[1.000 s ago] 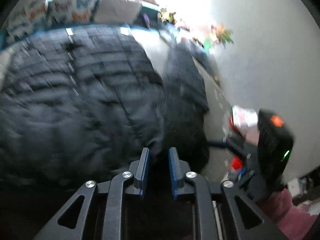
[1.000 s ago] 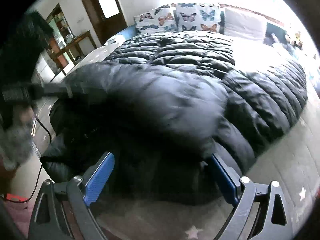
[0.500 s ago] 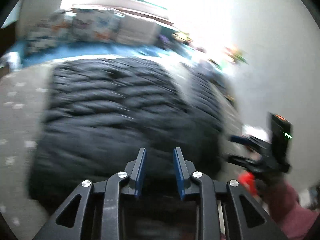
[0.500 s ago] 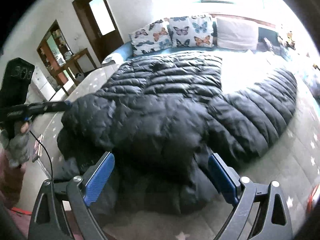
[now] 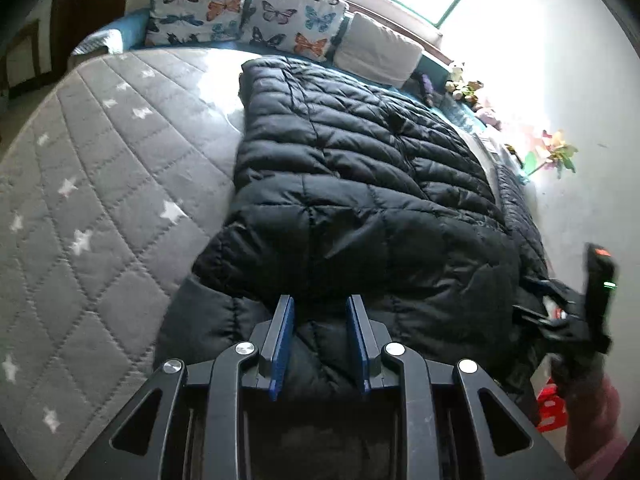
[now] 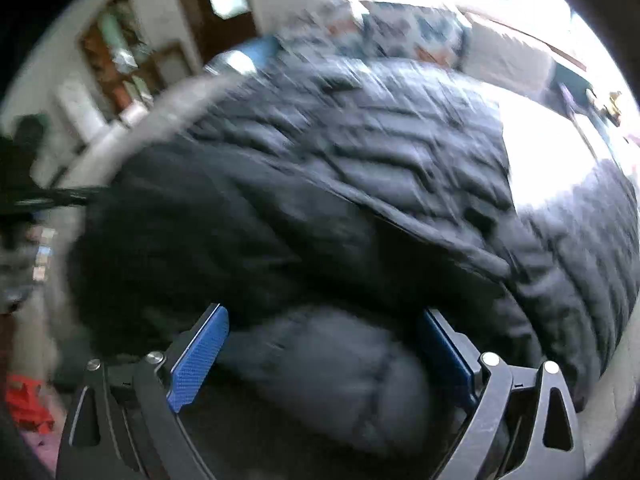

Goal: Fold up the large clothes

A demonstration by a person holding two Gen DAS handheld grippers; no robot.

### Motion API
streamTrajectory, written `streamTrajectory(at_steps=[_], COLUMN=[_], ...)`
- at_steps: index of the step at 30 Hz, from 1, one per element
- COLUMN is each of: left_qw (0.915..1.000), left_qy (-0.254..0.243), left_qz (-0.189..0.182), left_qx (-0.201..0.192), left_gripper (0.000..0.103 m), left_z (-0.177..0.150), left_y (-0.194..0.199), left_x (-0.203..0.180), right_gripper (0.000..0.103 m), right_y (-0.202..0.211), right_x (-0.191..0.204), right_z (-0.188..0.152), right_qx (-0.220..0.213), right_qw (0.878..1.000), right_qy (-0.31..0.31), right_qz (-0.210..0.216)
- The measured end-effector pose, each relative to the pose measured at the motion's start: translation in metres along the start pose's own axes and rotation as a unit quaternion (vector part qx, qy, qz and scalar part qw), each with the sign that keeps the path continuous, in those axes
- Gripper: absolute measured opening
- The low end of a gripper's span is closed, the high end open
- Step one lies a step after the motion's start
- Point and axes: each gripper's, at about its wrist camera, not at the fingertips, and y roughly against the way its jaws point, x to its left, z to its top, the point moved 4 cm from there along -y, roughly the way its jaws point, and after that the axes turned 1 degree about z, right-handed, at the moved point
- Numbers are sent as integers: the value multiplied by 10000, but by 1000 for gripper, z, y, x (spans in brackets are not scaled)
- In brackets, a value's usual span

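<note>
- The bed (image 5: 92,184) takes up most of the room: grey quilted mattress with little white stars, bare on the left side.
- A big black puffer coat (image 5: 360,184) is spread over the right half of the mattress, running from the near edge up toward the pillows. Its near end is doubled over on itself, and a sleeve hangs along the far right edge by the wall.
- Two butterfly pillows (image 5: 288,20) and a plain white pillow (image 5: 380,56) line the far end, under the window.
- Some stuffed toys (image 5: 464,86) and a colourful pinwheel (image 5: 554,154) sit in the far right corner.
- The left gripper (image 5: 322,304) hangs over the near hem of the coat. Its blue pads (image 5: 282,340) stand a narrow gap apart with coat fabric showing between them; I can't tell if they're actually pinching it.
- The right gripper (image 6: 324,316) is spread wide, with a puffy fold of the coat bulging between the pads (image 6: 200,356) but not squeezed. That view is pretty smeared.
- In the left view the right gripper also shows at the right edge, held in a hand with a pink sleeve (image 5: 592,420).
</note>
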Motion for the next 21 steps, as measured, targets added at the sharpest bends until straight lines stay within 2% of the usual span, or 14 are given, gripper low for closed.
streamTrajectory(at_steps=[2, 5, 8, 10, 13, 16, 20, 21], left_qw=[10000, 9998, 9993, 9993, 9986, 9972, 9962, 9961], left_qy=[4, -134, -208, -283, -444, -706, -751, -769], left_qz=[-30, 110, 312, 210, -49, -213, -117, -95], left_qx=[10, 75, 75, -80, -267, -89, 419, 430], left_gripper=[30, 30, 30, 30, 30, 30, 30, 30], left_z=[-2, -4, 3, 9, 17, 18, 6, 5], left_y=[-8, -13, 5, 18, 32, 12, -34, -39], left_x=[5, 5, -8, -22, -48, -74, -84, -84], right_gripper=[103, 103, 102, 102, 102, 102, 102, 102], right_y=[-2, 4, 14, 28, 46, 44, 6, 0], right_x=[-8, -10, -9, -8, -1, 10, 11, 10], right_z=[-3, -1, 2, 6, 15, 21, 10, 9], right_qx=[-138, -101, -79, -208, -452, -487, -30, -11], right_qw=[9998, 9999, 9999, 9996, 9990, 9986, 9998, 9998], right_qy=[-48, -39, 9, 41, 17, 106, 190, 200], right_qz=[98, -47, -132, -167, 33, 156, -3, 15])
